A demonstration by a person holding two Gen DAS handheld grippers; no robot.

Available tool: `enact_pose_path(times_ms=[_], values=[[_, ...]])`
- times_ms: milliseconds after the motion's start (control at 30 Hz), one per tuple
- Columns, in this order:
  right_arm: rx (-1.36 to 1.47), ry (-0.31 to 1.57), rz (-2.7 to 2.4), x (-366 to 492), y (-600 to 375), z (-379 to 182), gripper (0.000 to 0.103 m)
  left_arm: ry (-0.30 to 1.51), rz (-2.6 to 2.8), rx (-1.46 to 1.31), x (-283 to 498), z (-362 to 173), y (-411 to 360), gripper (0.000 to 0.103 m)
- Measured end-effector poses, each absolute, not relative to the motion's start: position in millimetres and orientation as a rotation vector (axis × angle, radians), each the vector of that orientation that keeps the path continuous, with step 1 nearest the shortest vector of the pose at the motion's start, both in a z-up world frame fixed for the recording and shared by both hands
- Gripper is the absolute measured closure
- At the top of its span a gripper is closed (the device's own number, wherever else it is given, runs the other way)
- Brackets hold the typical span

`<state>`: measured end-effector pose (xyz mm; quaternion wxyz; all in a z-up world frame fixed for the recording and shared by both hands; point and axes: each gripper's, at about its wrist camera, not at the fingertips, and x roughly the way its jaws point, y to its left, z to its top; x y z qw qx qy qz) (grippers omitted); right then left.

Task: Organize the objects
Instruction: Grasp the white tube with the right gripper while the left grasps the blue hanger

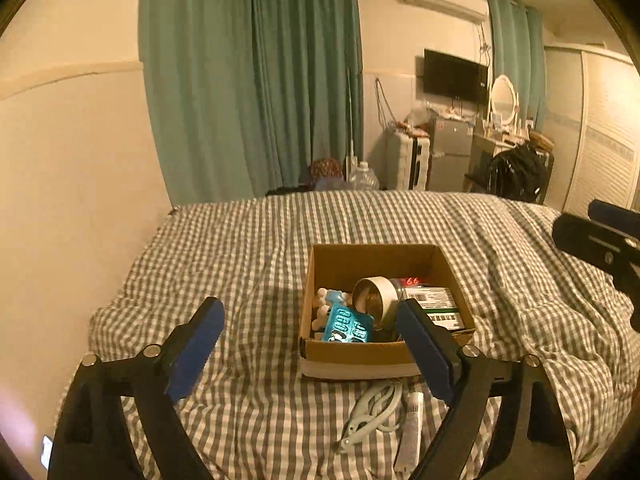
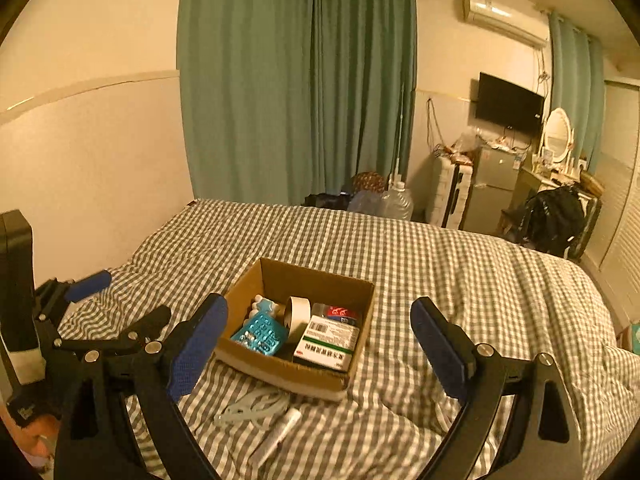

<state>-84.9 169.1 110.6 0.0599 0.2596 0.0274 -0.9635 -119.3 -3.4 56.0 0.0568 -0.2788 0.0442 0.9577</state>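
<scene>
Through my left camera, my left tongs (image 1: 310,342) hang spread and empty above the bed (image 1: 248,240), the cardboard box (image 1: 360,354) just ahead; pale scissors (image 1: 374,410) and a white tube (image 1: 412,424) lie just before it. Through my right camera, my right tongs (image 2: 320,344) are spread too, the box (image 2: 280,372) ahead between their tips.

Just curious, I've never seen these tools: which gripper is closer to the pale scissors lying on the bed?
Left, I'd judge. The scissors lie just ahead between the left gripper fingers, before the cardboard box. The right gripper hovers farther right; there the scissors sit left of centre.
</scene>
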Motion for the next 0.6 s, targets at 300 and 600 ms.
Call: enact_pose_path(times_ms=[300,600], values=[[0.798,0.122,-2.946,-50,159,77,0.01,0.15,2.967,-0.806,-88,45,-11,0.009],[0.961,0.119,-2.878,-75,150,4,0.01,0.119,2.984,-0.928,-94,-10,-11,0.009]])
